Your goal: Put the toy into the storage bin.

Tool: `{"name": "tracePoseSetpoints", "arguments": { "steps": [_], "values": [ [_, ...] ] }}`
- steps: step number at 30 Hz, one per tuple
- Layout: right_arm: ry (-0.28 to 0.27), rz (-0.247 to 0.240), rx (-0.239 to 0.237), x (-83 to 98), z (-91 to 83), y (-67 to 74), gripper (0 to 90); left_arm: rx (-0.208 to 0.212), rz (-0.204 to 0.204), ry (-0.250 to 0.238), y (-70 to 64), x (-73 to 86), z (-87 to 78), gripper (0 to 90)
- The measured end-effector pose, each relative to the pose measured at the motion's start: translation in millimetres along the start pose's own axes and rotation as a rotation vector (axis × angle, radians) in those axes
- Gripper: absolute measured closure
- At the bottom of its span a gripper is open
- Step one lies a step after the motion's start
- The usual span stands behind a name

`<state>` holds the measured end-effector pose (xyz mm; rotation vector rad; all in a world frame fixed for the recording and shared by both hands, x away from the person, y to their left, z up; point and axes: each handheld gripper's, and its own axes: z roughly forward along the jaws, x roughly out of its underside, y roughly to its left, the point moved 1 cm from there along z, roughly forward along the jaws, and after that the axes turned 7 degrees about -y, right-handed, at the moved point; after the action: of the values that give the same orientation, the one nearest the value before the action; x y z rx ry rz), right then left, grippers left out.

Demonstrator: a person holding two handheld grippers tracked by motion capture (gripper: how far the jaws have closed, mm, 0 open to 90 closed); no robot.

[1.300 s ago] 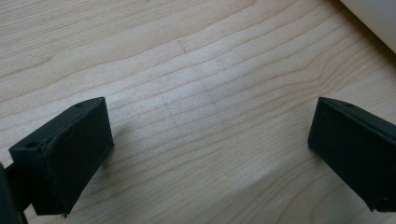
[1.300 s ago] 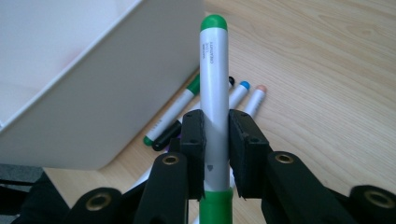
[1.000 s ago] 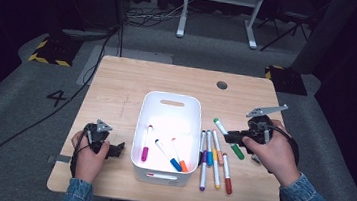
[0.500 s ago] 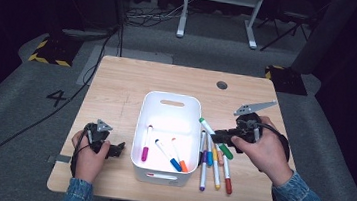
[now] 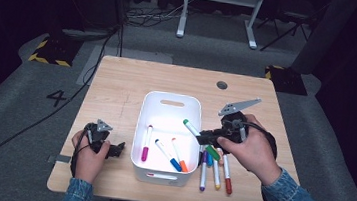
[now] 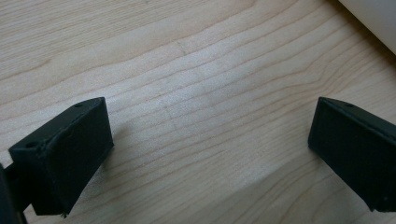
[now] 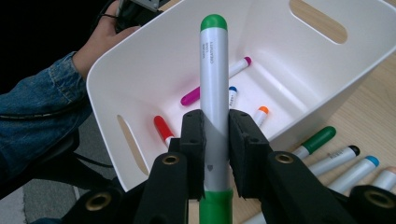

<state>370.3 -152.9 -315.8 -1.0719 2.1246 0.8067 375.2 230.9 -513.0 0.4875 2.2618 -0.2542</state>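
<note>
Just ahead of the right gripper (image 7: 215,135) we see the white bin (image 5: 159,166), w/ a magenta marker (image 5: 146,147), a blue-tipped one (image 5: 167,154) and an orange-tipped one (image 5: 179,155) inside; a red one (image 7: 163,130) shows in the right gripper view. The right jaws pinch the green marker (image 7: 214,88), its cap over the bin's right rim. Beside that gripper, more loose markers (image 5: 215,170) lie on the table (image 5: 118,84), partly hidden under the hand. The left gripper (image 6: 210,154) rests spread wide on bare wood, left of the bin.

Left gripper (image 5: 120,148) resting low in the left hand (image 5: 88,147), jaws wide apart; right gripper (image 5: 202,135) raised, pointing left, jaws clamped.
</note>
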Motion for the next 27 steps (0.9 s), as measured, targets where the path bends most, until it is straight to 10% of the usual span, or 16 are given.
{"name": "tracePoseSetpoints", "arguments": {
  "steps": [27],
  "values": [
    [0.043, -0.088, -0.094, -4.9, 50.7, 28.8, 77.0, 0.006, 0.005, 0.0, 0.3, -0.7, 0.9, 0.0]
  ]
}}
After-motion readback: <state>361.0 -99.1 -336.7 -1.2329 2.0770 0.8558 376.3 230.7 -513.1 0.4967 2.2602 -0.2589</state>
